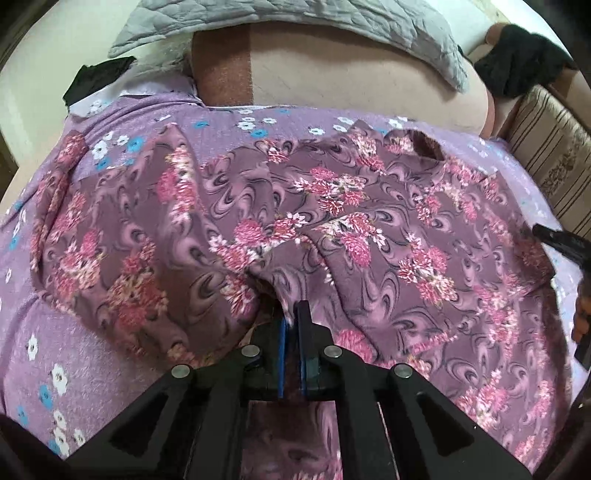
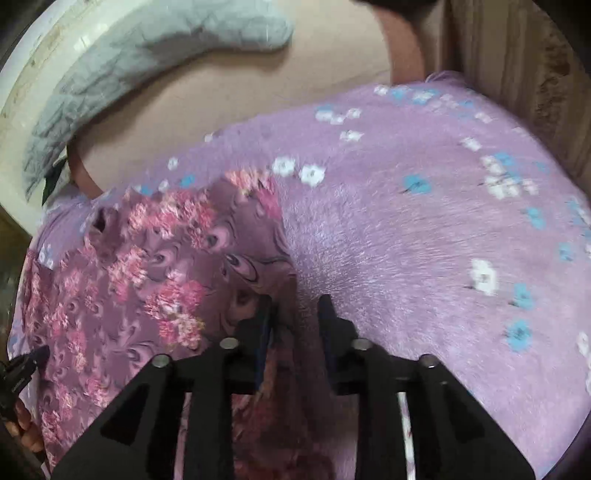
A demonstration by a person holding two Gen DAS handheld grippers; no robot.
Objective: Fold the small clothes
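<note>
The floral garment lies spread on the lilac blanket, its near edge pinched in the left hand-held gripper, while the right hand-held gripper stands part-open over its side edge.

Counted: one floral garment, one lilac blanket, one grey quilt, two grippers.

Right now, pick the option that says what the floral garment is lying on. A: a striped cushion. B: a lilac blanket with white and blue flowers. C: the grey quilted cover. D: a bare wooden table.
B: the floral garment is spread over the lilac blanket with white and blue flowers, while the grey quilted cover lies farther back, apart from it.
</note>
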